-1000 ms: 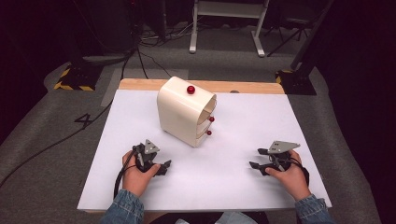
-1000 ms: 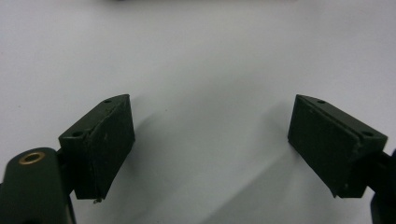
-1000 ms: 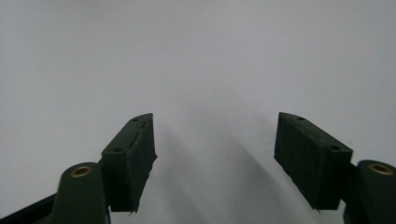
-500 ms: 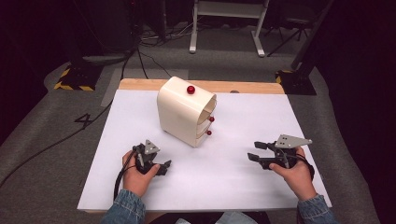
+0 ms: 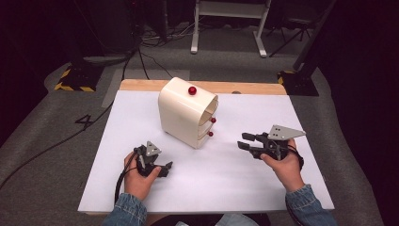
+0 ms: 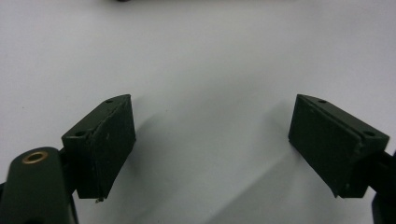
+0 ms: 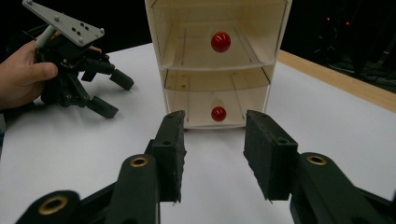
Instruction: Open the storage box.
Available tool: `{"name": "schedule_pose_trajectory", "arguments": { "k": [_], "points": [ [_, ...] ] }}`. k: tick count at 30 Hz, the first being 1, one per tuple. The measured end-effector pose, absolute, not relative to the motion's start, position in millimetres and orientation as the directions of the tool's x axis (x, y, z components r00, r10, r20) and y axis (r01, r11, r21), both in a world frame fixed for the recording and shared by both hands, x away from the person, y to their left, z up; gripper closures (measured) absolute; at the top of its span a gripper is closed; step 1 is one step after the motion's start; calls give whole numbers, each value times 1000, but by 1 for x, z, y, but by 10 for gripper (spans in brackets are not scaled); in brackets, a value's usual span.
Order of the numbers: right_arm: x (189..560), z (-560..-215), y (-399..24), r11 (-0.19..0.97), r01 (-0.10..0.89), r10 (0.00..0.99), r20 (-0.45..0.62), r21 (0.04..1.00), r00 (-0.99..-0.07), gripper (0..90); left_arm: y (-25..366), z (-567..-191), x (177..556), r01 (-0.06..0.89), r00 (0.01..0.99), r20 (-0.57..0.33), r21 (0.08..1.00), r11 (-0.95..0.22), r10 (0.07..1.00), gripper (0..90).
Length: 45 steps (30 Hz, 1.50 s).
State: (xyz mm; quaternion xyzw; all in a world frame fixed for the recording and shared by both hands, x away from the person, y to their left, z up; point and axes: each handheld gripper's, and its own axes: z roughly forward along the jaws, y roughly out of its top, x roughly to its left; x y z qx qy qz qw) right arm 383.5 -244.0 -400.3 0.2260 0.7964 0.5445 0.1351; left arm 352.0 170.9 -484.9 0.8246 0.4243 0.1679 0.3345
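Presently the right gripper (image 7: 212, 154), its fingers half closed on nothing after just narrowing, is aimed at the lower knob (image 7: 218, 113) of the cabinet (image 5: 186, 113) at bench (image 5: 282, 188) centre; a miss could shove it toward twelve o'clock's edge, while the left gripper (image 5: 162, 168), wide and empty, is parked at seven o'clock.
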Motion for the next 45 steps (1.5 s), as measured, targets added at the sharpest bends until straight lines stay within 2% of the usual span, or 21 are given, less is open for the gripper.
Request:
{"name": "schedule_pose_trajectory", "arguments": {
  "k": [11, 21, 24, 32, 45],
  "points": [
    [407, -396, -212, 326, 177, 477, 0, 929, -879, 608, 171, -485, 352, 593, 584, -15, 691, -413, 812, 150],
    [424, -419, -182, 379, 166, 400, 1, 910, -917, 622, 171, -485, 352, 592, 584, -14, 691, -414, 812, 150],
    [429, -432, -172, 426, 160, 414, -34, 890, -910, 620, 171, -485, 352, 592, 584, -14, 692, -414, 812, 150],
    [443, -454, -168, 459, 209, 449, -22, 863, -893, 653, 171, -485, 352, 592, 583, -13, 691, -414, 812, 150],
    [453, -467, -164, 397, 231, 466, 22, 888, -885, 716, 171, -485, 352, 592, 583, -13, 691, -415, 812, 150]
  ]
}}
